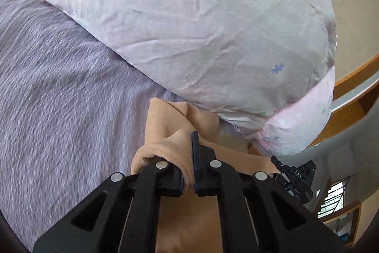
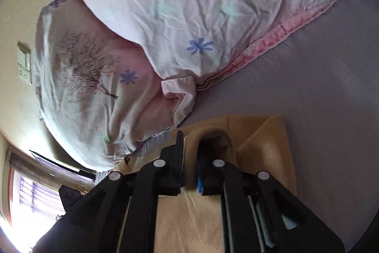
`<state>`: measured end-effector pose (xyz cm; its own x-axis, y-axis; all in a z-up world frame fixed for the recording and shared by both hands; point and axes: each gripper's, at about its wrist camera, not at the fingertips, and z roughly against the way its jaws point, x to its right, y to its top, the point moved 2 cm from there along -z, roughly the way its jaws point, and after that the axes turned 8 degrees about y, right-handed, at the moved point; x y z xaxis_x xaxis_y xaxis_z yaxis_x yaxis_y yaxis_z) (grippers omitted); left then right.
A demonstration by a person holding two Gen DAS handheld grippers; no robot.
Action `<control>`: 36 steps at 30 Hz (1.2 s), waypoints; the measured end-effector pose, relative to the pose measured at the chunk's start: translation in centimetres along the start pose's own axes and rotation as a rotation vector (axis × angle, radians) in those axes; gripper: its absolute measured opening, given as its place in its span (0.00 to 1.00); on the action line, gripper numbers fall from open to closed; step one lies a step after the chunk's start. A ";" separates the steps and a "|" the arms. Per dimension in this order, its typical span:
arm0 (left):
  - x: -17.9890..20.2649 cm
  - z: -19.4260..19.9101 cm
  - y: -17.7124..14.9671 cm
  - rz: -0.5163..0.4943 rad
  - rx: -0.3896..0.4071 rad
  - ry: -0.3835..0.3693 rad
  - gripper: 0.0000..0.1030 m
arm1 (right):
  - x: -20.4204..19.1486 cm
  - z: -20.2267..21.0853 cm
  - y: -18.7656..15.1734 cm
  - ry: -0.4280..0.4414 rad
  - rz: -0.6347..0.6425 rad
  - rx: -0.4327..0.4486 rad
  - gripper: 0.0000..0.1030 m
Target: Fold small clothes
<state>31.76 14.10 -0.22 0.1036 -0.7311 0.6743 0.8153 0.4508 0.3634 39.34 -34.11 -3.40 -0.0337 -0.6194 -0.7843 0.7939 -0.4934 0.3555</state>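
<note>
A small tan fleece garment (image 1: 165, 125) lies on the purple bedspread (image 1: 59, 87), its far end against a pink floral duvet (image 1: 201, 27). My left gripper (image 1: 188, 158) is shut on a raised fold of the garment's edge. The other gripper shows at the right of the left wrist view (image 1: 293, 177). In the right wrist view the same garment (image 2: 267, 148) lies flat under my right gripper (image 2: 190, 158), which is shut on a rolled-up fold of it. The fabric pinched between both pairs of fingers hides the pads.
The bunched duvet (image 2: 189, 4) fills the far side of the bed. The bedspread (image 2: 331, 98) extends to the right. A wooden bed frame (image 1: 355, 77) and a beige wall stand beyond; a bright window (image 2: 30, 200) is at lower left.
</note>
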 end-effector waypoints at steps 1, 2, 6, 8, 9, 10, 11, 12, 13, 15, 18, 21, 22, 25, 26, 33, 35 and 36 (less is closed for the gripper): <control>-0.3 -0.4 0.5 0.026 -0.018 -0.012 0.05 | 0.3 -0.3 0.2 -0.029 -0.014 0.018 0.51; -0.5 -0.6 0.8 0.054 -0.034 -0.030 0.05 | 0.5 -0.5 0.4 -0.011 -0.032 0.040 0.58; -1.5 1.3 2.2 0.132 0.065 -0.050 0.54 | 0.8 0.5 1.0 -0.065 -0.061 0.121 0.64; -1.8 3.6 2.2 0.138 0.127 -0.030 0.81 | 0.4 2.6 0.9 -0.117 -0.026 0.183 0.70; -1.6 4.5 1.9 0.105 0.115 -0.027 0.81 | 0.1 4.0 0.6 -0.111 -0.003 0.203 0.71; -1.4 5.2 1.3 0.067 0.088 -0.030 0.81 | -0.2 5.2 0.1 -0.109 0.023 0.206 0.71; -1.4 5.7 0.6 0.030 0.067 -0.012 0.81 | -0.6 6.4 -0.5 -0.112 0.060 0.200 0.71; -1.4 6.2 -0.3 0.001 0.051 0.006 0.81 | -0.8 7.3 -1.0 -0.103 0.096 0.196 0.72; -1.4 6.3 -1.0 -0.023 0.034 0.009 0.81 | -1.2 7.8 -1.5 -0.090 0.134 0.178 0.71; -1.7 6.6 -2.5 -0.050 -0.006 0.011 0.81 | -1.6 7.3 -2.5 -0.102 0.207 0.106 0.56; -1.6 6.9 -3.8 -0.075 -0.038 -0.003 0.81 | -2.7 4.8 -2.7 -0.149 0.261 0.011 0.45; -1.2 6.8 -4.6 -0.076 -0.065 0.002 0.81 | -2.9 2.3 -2.6 -0.233 0.278 -0.033 0.44; -1.0 6.7 -4.7 -0.079 -0.075 0.002 0.81 | -2.6 1.6 -2.4 -0.255 0.271 -0.047 0.44; -0.7 6.2 -5.4 -0.099 -0.098 -0.001 0.81 | -1.4 -0.3 -2.4 -0.272 0.220 -0.104 0.23; -0.4 5.9 -5.5 -0.107 -0.106 -0.002 0.81 | -1.2 -0.6 -2.5 -0.276 0.227 -0.112 0.09; 0.6 3.9 -6.8 -0.161 -0.173 0.039 0.81 | 0.5 1.4 -2.9 -0.276 0.175 -0.032 0.10; 0.9 3.5 -6.7 -0.163 -0.165 0.043 0.81 | 0.1 1.6 -3.4 -0.290 0.176 -0.032 0.45; 1.1 3.4 -6.7 -0.160 -0.162 0.045 0.81 | -0.4 2.0 -3.7 -0.254 0.170 -0.019 0.56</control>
<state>24.51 12.04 0.23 -0.0121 -0.8104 0.5858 0.9038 0.2418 0.3532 35.20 -33.29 -3.41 -0.0483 -0.8263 -0.5612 0.8125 -0.3593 0.4591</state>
